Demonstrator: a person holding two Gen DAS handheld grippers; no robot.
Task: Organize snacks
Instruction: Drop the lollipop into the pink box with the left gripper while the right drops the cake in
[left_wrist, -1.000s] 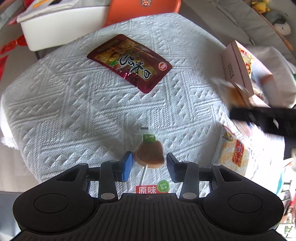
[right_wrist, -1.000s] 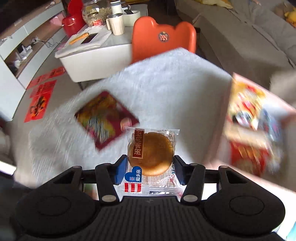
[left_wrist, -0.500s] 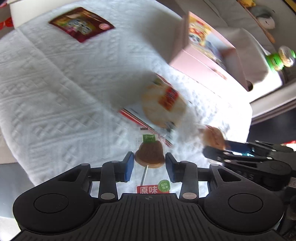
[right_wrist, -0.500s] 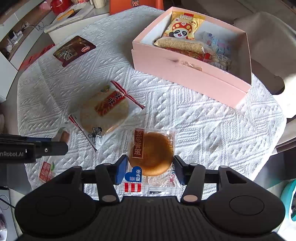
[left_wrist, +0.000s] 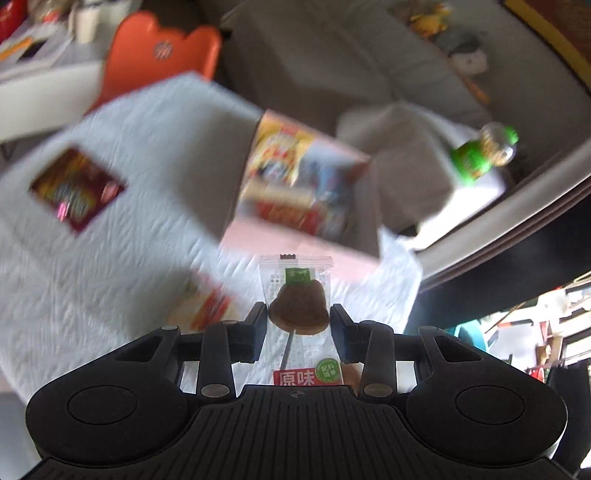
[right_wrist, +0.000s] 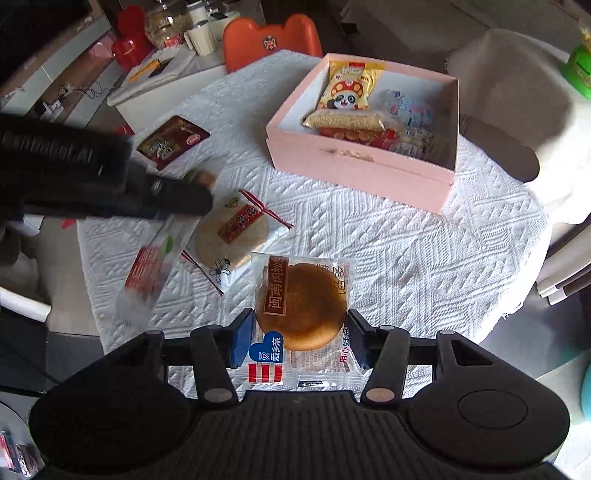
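Note:
My left gripper (left_wrist: 298, 317) is shut on a clear-wrapped brown lollipop (left_wrist: 298, 308) and holds it above the white tablecloth (left_wrist: 110, 236). From the right wrist view this gripper (right_wrist: 188, 192) is a dark blur at the left with the lollipop packet (right_wrist: 155, 258) hanging below it. My right gripper (right_wrist: 301, 332) is shut on a wrapped round golden pastry (right_wrist: 302, 306), lifted over the table's near edge. The pink snack box (right_wrist: 354, 166) sits ahead to the right, open, with several snacks inside. It is blurred in the left wrist view (left_wrist: 295, 240).
A round rice cracker packet (right_wrist: 232, 236) lies on the cloth left of the pastry. A dark red snack pouch (right_wrist: 171, 140) lies farther back left, also in the left wrist view (left_wrist: 75, 188). An orange chair (right_wrist: 271, 37) stands behind the table. A green bottle (left_wrist: 480, 155) is at the right.
My left gripper has lifted and swung toward the pink box with the lollipop, its view now blurred. My right gripper has held the pastry throughout and drawn slightly back.

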